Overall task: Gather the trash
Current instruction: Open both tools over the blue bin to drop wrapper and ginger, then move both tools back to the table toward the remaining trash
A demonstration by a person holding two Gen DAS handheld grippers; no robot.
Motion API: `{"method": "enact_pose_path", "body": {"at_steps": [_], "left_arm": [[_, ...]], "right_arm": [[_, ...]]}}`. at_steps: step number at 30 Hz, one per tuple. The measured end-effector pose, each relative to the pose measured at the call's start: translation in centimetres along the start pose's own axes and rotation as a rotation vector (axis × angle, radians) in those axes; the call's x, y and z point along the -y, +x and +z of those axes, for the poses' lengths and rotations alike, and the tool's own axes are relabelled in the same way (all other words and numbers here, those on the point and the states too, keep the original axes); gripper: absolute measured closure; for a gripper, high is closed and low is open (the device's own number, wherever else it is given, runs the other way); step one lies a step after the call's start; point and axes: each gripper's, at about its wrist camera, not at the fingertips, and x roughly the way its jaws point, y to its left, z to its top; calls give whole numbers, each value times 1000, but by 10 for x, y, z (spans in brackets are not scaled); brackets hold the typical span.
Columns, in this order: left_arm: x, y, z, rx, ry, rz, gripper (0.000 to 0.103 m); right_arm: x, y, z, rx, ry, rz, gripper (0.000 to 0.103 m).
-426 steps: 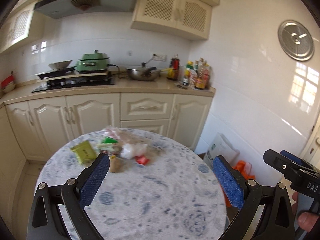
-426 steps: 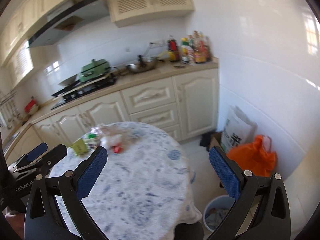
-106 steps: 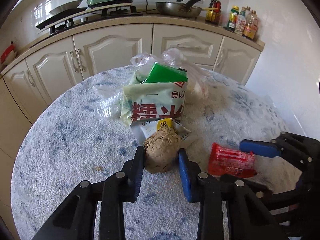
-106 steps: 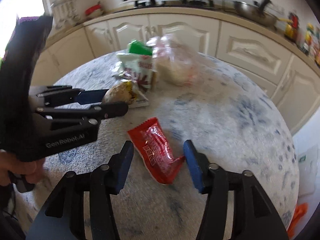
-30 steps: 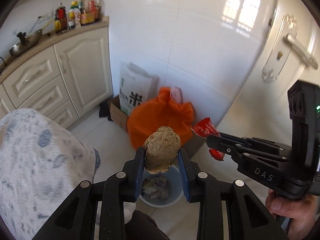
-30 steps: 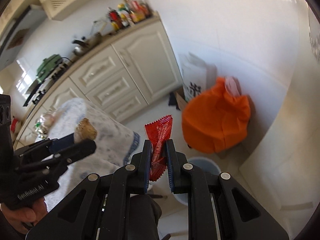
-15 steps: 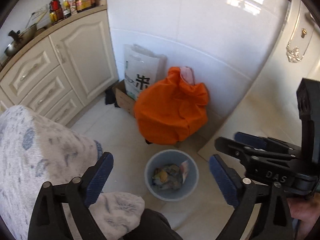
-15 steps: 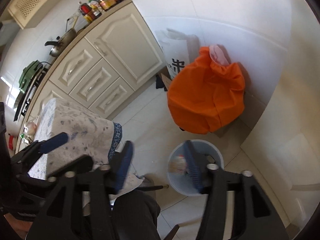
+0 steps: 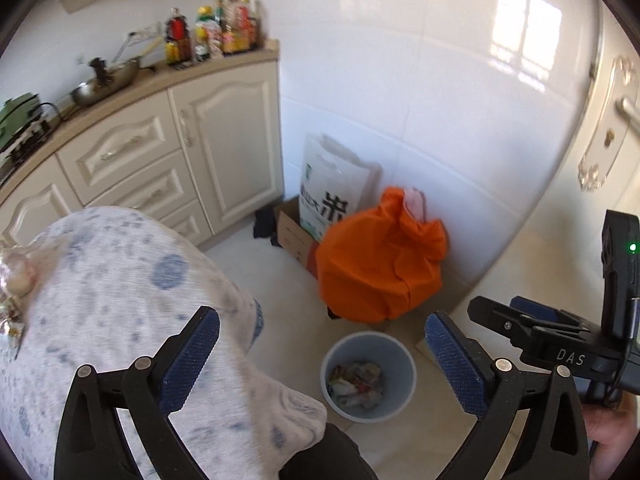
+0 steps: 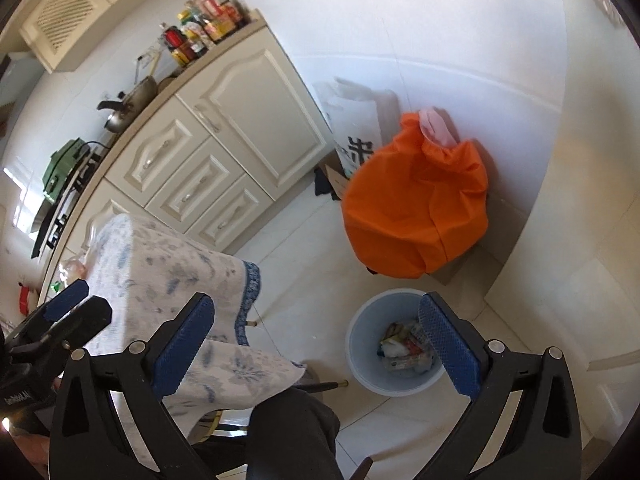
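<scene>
Bin (image 9: 400,364) stands upright, mouth up, beneath spread fingers (image 9: 192,360).

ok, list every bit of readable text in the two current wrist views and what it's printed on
"DAS": white letters on the black body of the right hand-held gripper, left wrist view.
"GenRobot.AI": white letters on the left hand-held gripper, right wrist view; cut off at the edge, partly legible.
"米": large black character on the white sack behind the orange bag.
Sack's smaller print, bottle labels on the counter, wrappers in the bin: too small or blurred.
</scene>
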Motion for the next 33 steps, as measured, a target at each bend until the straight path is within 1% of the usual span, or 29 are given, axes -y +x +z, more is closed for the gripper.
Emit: {"method": "enact_pose_path", "body": {"at_steps": [5, 8, 14, 20, 25, 33], "left_arm": [[-33, -50, -22, 62, -54, 19, 1], [-48, -75, -32, 87, -82, 36, 1], [-80, -132, -49, 165, -139, 74, 1], [-123, -185, -75, 246, -232, 139, 1], [-153, -227, -98, 305, -294, 203, 1], [-177, -280, -130, 367, -366, 299, 1]], "right_arm": [[-37, -20, 3, 46, -47, 34, 0], [-65, -33, 5, 78, -91, 55, 0], [-121, -58, 7, 136, -182, 90, 0], [-181, -80, 0, 194, -289, 124, 0], [-229, -92, -11, 226, -381, 165, 0], [-292, -100, -31, 238, -486, 252, 0]]}}
